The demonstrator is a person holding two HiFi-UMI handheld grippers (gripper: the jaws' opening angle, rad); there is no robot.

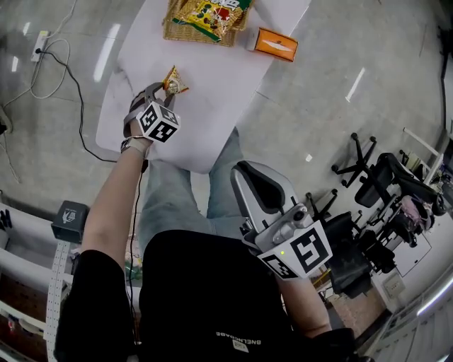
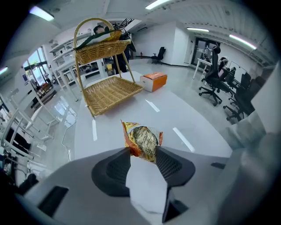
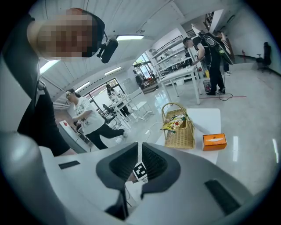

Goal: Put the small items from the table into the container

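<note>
Your right gripper (image 3: pixel 137 154) is hanging closest, low beside your lap and off the near end of the white table (image 1: pixel 219 99). Its jaws are standing almost together, leaving only a thin slit with nothing caught in it.

Your left arm is reaching forward over the near-left part of the table, and your left gripper (image 2: pixel 143 150) is pointing steeply down there. Its jaws are clamping a small snack packet (image 2: pixel 142 139), orange at the edges with a printed silvery face. Both pads are pressing on the packet's lower end while the rest is sticking out past the fingertips. From your head view the packet is showing just beyond the gripper, over the tabletop near its left edge.

At the far end of the table the wicker basket (image 2: pixel 109 91) is standing, a two-tier one with a hoop handle, well apart from the packet you are holding. Several bright snack bags (image 1: pixel 209 13) are already lying in its upper tier. An orange box (image 1: pixel 276 44) is sitting just beside the basket, on the table's far right corner.

Off to your right, office chairs (image 1: pixel 361 159) are standing on the glossy floor, and a cable (image 1: pixel 74 92) is trailing across the floor left of the table.
</note>
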